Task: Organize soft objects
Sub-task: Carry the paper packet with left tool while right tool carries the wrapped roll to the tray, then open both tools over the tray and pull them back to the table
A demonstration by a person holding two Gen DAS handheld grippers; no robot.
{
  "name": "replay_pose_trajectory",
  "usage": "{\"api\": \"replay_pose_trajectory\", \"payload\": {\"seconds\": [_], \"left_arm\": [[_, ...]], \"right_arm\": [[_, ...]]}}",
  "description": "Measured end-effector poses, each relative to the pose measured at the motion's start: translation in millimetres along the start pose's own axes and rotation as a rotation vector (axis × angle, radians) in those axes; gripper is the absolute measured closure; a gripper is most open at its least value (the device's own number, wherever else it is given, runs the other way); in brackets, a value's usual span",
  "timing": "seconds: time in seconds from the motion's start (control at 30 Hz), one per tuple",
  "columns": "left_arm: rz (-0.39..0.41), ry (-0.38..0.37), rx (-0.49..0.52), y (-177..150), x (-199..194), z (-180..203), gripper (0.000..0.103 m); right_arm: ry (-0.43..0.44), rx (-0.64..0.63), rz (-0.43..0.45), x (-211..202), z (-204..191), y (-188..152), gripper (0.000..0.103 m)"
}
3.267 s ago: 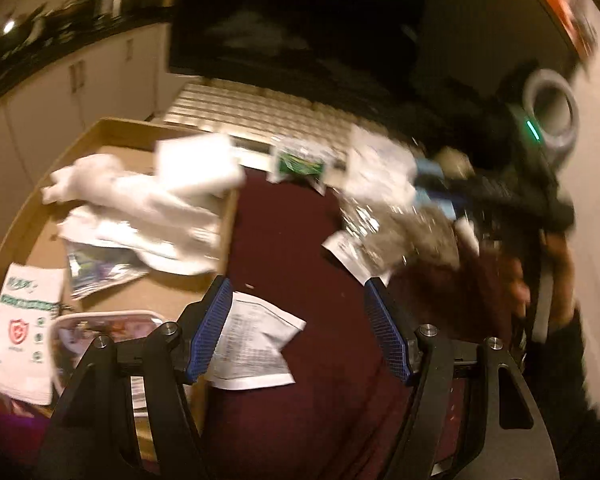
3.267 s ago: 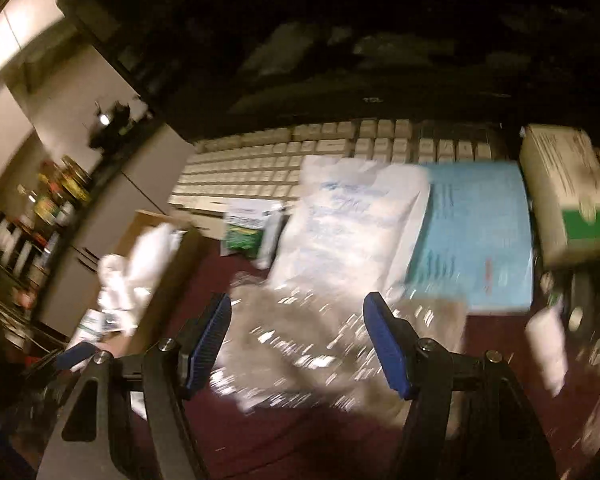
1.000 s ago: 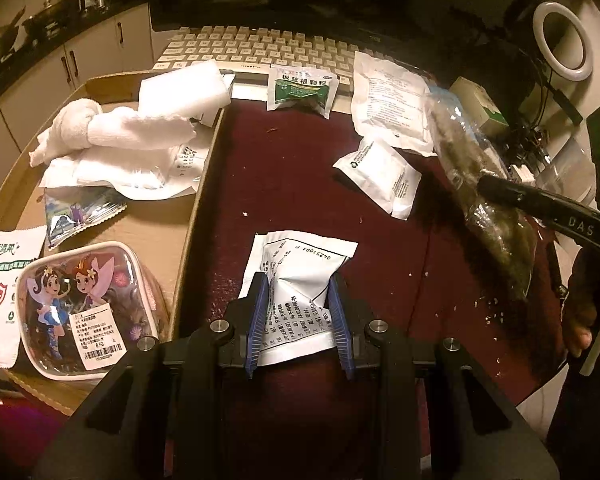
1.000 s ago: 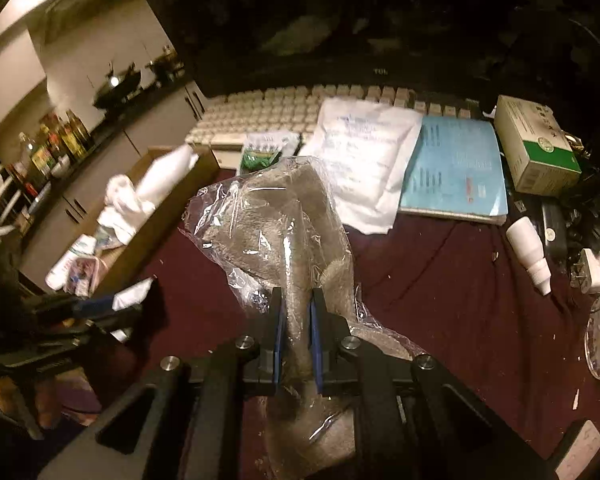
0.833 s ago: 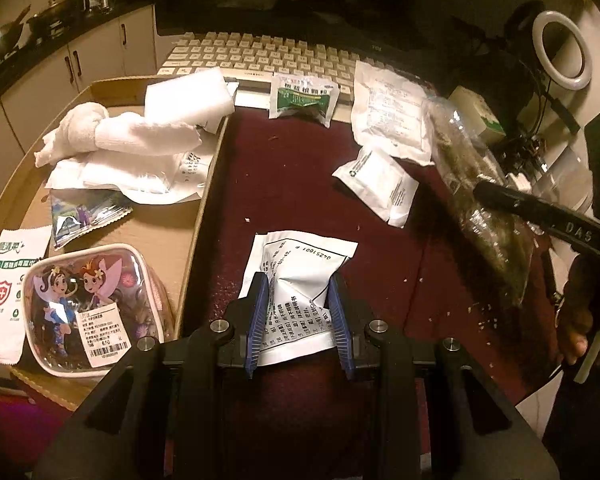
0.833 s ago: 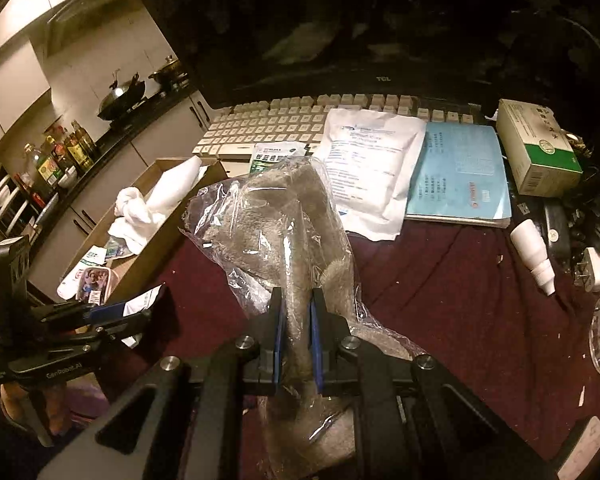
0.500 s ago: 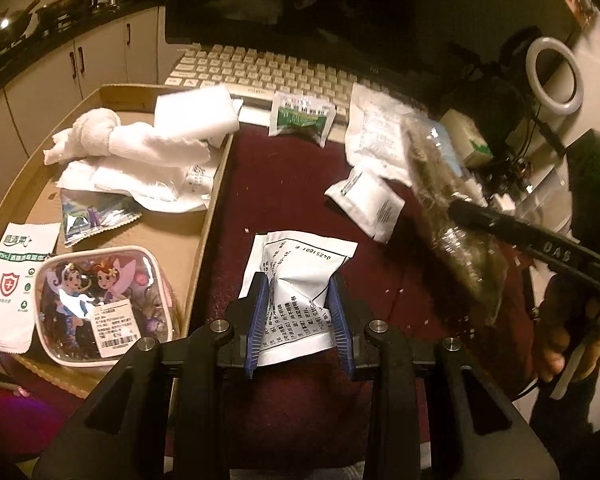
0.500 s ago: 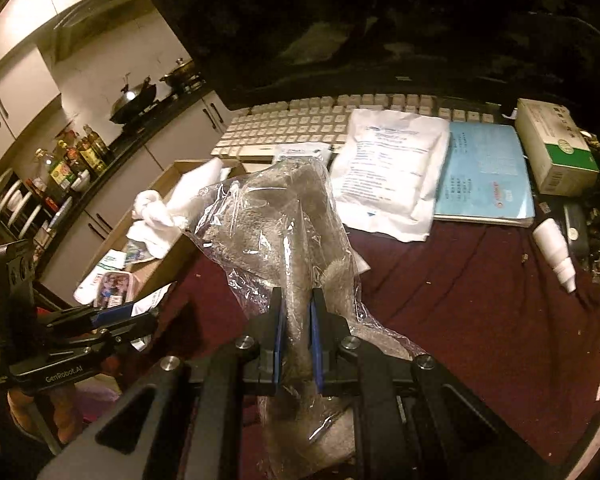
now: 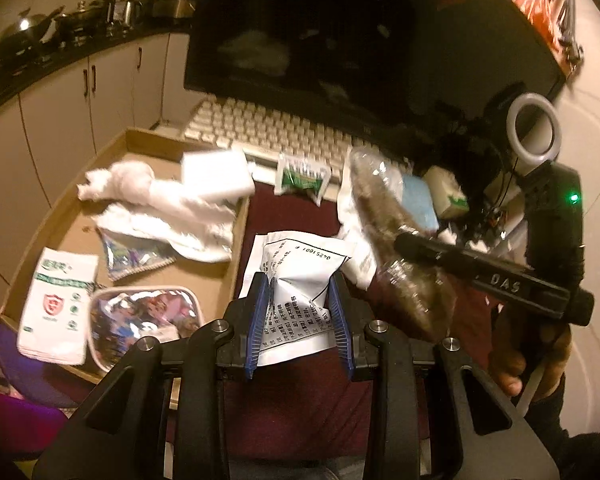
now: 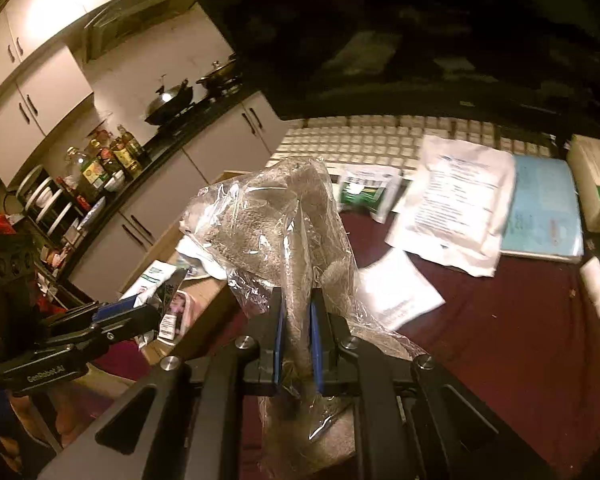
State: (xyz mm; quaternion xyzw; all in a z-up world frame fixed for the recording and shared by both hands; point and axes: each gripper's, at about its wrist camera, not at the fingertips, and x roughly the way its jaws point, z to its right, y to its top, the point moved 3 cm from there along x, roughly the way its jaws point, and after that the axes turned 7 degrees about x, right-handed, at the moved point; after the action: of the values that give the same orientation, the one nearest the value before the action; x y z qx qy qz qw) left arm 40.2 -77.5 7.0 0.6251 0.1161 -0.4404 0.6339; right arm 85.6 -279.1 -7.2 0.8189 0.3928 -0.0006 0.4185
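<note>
Both tools grip: my left gripper (image 9: pixel 299 316) clamps a white printed sachet (image 9: pixel 300 280) beside the cardboard tray (image 9: pixel 220 276) of white cloths (image 9: pixel 160 200); my right gripper (image 10: pixel 296 336) pinches a clear bag of grey fabric (image 10: pixel 284 232) above the maroon tabletop (image 10: pixel 500 320).

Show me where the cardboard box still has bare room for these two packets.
The cardboard box has bare floor along its left wall, between the white towel roll and the white wipes pack. Its right side is crowded: foil pouch, cartoon case. Another open patch is the maroon cloth at right.
</note>
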Motion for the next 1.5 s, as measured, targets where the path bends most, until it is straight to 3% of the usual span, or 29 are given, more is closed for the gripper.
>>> {"api": "replay_pose_trajectory", "payload": {"seconds": [0.37,0.43,0.57,0.87,0.93,1.13,1.23,1.3,1.33,1.37,1.5], "left_arm": [[0.108,0.07,-0.145,11,-52,-69,0.073],[0.115,0.13,-0.143,14,-56,-83,0.073],[0.096,0.163,-0.176,16,-46,-109,0.073],[0.005,0.305,-0.142,-1,4,-137,0.073],[-0.026,0.304,-0.149,-7,14,-142,0.073],[-0.024,0.252,-0.192,-21,22,-153,0.073],[-0.005,0.153,-0.237,-24,23,-156,0.068],[0.014,0.111,-0.249,-26,21,-154,0.054],[0.022,0.113,-0.254,-26,19,-154,0.042],[0.042,0.115,-0.258,-27,15,-152,0.04],[0.133,0.131,-0.28,-29,-6,-149,0.04]], "right_arm": [[0.123,-0.032,-0.052,28,-53,20,0.093],[0.131,-0.043,-0.068,40,-63,24,0.093],[0.158,-0.042,-0.115,71,-83,35,0.093],[0.012,-0.183,-0.109,136,-126,40,0.093],[0.009,-0.178,-0.124,146,-123,36,0.093],[0.033,-0.148,-0.131,154,-117,31,0.088],[0.062,-0.13,-0.14,154,-117,32,0.079],[0.118,-0.111,-0.152,152,-118,33,0.061],[0.144,-0.098,-0.153,150,-117,33,0.047],[0.158,-0.078,-0.145,147,-114,34,0.043],[0.213,-0.018,-0.146,137,-107,35,0.043]]}}
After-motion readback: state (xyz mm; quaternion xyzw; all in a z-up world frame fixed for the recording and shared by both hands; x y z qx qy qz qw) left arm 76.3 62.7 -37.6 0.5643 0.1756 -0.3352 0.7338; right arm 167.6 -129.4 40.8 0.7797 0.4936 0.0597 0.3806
